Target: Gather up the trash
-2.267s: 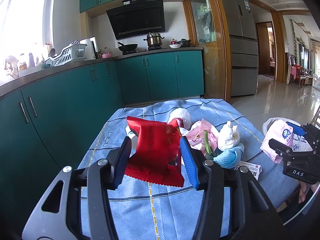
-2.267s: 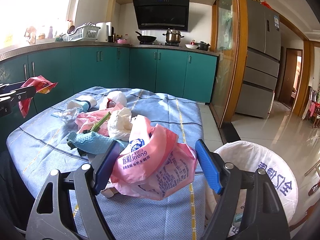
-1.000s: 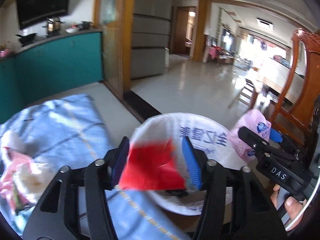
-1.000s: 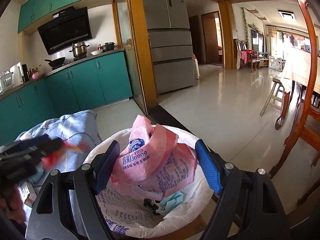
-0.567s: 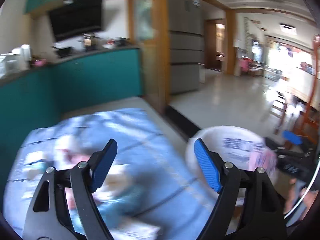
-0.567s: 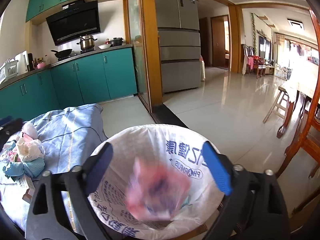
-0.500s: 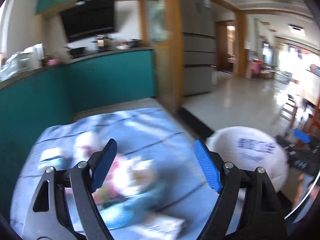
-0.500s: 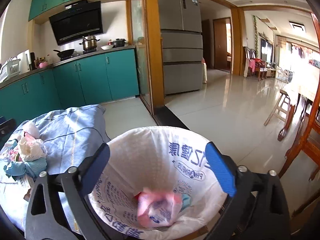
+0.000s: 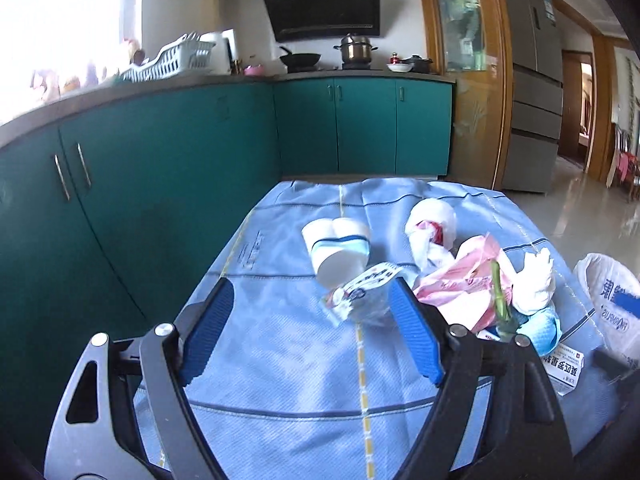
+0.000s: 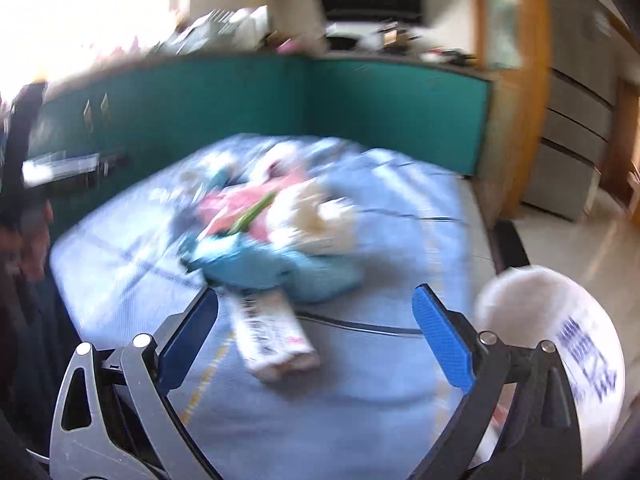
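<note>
Both grippers empty, jaws spread wide: left gripper [image 9: 310, 332], right gripper [image 10: 316, 336]. Between drops, lining up the next pick. Paper cup [image 9: 340, 250] lying on its side just beyond the left fingers; clear wrapper [image 9: 360, 294] right off the right-hand fingertip. Flat printed packet [image 10: 272, 332] lying below and between the right fingers, blurred. Pink bag [image 9: 460, 280] and blue cloth [image 10: 280, 266] further out on the tablecloth [image 9: 280, 380]. Trash bag [image 10: 560, 340] beside the right finger. Next: drop lower, straddle one piece each, close.
</note>
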